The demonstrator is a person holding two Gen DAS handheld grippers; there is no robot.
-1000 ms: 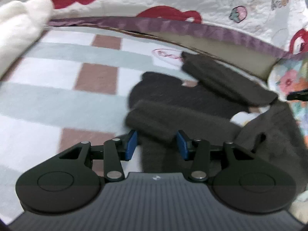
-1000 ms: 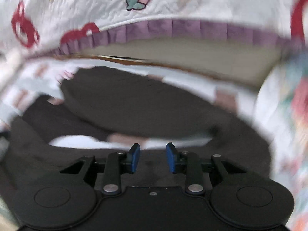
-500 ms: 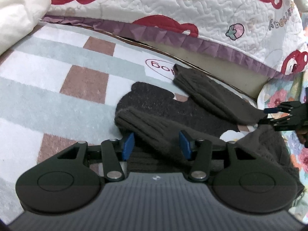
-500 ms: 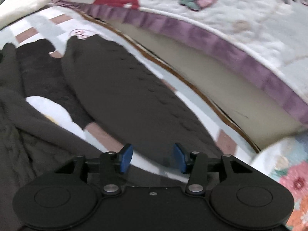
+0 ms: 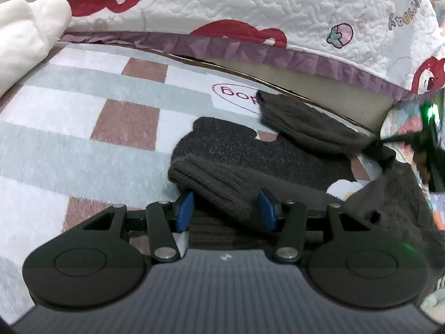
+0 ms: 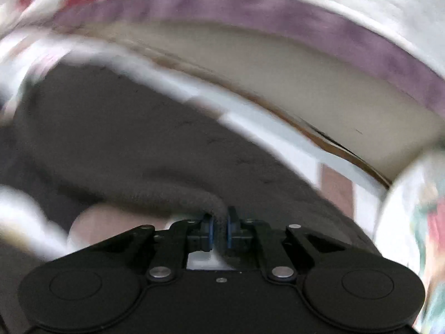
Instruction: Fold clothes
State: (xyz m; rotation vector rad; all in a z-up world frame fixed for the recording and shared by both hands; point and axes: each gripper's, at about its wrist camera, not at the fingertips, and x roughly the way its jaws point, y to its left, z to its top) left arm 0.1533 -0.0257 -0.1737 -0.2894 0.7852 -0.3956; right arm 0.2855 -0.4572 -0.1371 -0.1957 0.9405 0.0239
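Lettering on the rug and the quilt

On the checked rug (image 5: 133, 103) we read "bop" inside a red oval (image 5: 236, 98), its end hidden under a dark knit sleeve (image 5: 306, 122). Up and right of that oval, the quilt (image 5: 250, 0) carries slanted lettering (image 5: 406, 8) we cannot make out.

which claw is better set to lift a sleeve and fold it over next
Right, most likely. The right claw is already pinched shut on the far sleeve's edge, while the left claw merely straddles the near sleeve, pads apart.
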